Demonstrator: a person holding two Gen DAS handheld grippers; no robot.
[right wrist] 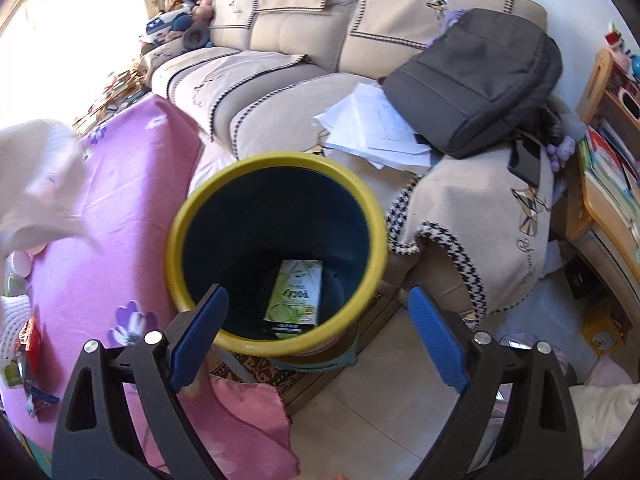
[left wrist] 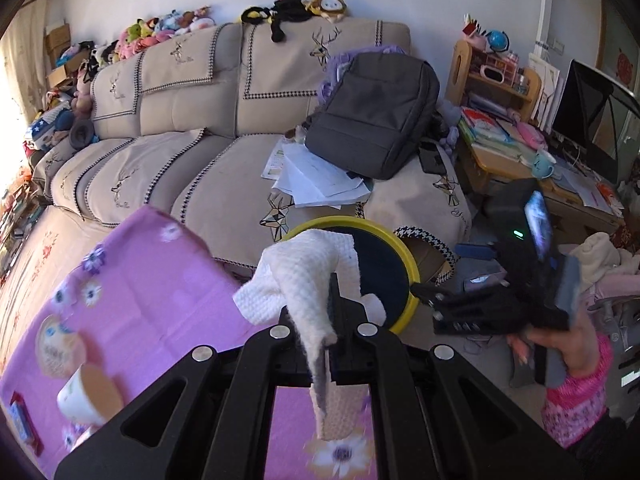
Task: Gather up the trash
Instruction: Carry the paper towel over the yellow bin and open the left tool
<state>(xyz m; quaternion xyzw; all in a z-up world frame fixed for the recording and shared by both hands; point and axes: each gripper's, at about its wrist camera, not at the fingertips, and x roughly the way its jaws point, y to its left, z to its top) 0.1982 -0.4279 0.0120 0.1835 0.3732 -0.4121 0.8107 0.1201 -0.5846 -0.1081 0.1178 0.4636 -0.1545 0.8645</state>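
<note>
White tissue (left wrist: 304,276): pinched in the left gripper (left wrist: 332,320), its fingers closed on it, over the table (left wrist: 160,280) edge near the bin.
Bin (right wrist: 276,160): yellow-rimmed, green carton (right wrist: 296,296) inside.
Right gripper (right wrist: 320,336): fingers spread wide, empty, above the bin.

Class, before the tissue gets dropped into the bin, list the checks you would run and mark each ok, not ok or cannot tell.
1. Left gripper clamps the white tissue: ok.
2. Tissue directly above the yellow-rimmed bin: cannot tell.
3. Bin mouth unobstructed: ok.
4. Room inside; only a green carton at the bottom: ok.
5. Right gripper open and empty: ok.
</note>
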